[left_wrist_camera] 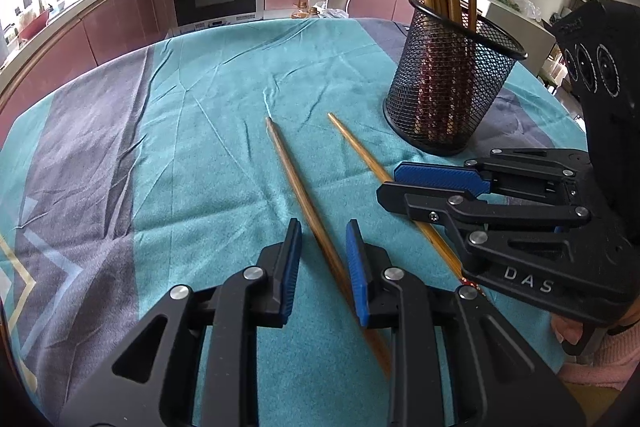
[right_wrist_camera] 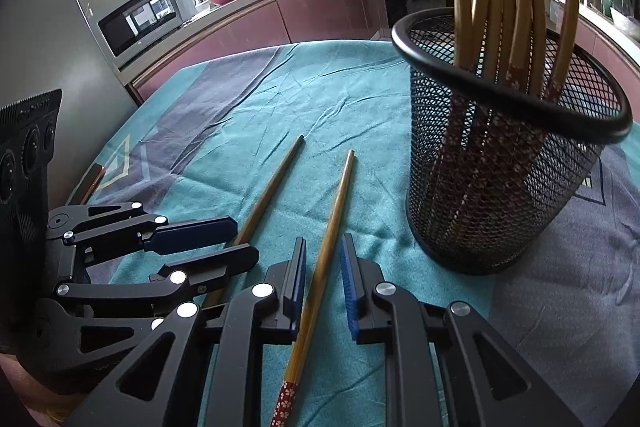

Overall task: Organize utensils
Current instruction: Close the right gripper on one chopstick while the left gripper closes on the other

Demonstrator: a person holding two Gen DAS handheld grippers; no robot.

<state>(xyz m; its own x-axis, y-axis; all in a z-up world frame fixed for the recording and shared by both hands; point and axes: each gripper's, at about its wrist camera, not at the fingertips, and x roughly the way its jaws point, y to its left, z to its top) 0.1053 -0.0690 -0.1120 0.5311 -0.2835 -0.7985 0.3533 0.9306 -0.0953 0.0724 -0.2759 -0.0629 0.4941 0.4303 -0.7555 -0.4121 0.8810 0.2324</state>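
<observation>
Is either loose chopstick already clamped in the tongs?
No: both chopsticks lie flat on the cloth, each between open tongs.

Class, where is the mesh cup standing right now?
The mesh cup stands upright on the teal cloth, far right in both wrist views, just beyond the two loose chopsticks and ahead of the right gripper.

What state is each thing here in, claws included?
Left claw: open, straddling the left chopstick.
Right claw: open, straddling the right chopstick.
Left chopstick: flat on the cloth, loose.
Right chopstick: flat on the cloth, loose.
Cup: upright, holding several chopsticks.
Cloth: spread out, wrinkled.
</observation>
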